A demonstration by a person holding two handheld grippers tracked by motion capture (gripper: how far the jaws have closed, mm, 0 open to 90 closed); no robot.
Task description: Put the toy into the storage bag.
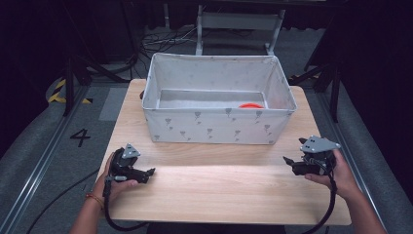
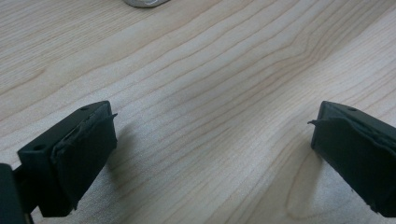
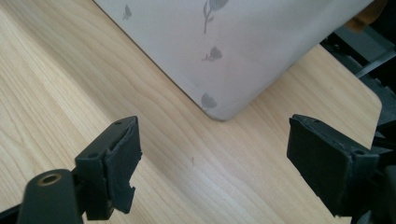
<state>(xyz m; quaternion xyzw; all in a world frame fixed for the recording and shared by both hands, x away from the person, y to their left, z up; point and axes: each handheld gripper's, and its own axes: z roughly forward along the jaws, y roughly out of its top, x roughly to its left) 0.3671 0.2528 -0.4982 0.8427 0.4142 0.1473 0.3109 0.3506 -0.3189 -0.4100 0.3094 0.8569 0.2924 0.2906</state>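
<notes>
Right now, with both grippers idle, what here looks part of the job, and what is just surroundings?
Likely in play:
fabric storage bin
orange object inside it
left gripper, open
right gripper, open

Surroundings:
wooden table
floor cables
metal frame
floor marking "4"

The fabric bin's near wall (image 1: 214, 126) hid most of an orange object (image 1: 251, 105) inside. In the left gripper view, a grey rounded thing (image 2: 145, 2) was cut off at the top edge, too little visible to identify.

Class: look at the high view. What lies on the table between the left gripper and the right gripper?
Nothing: in the high view, bare wooden table runs from the left gripper to the right gripper. The fabric bin sits farther back.
</notes>
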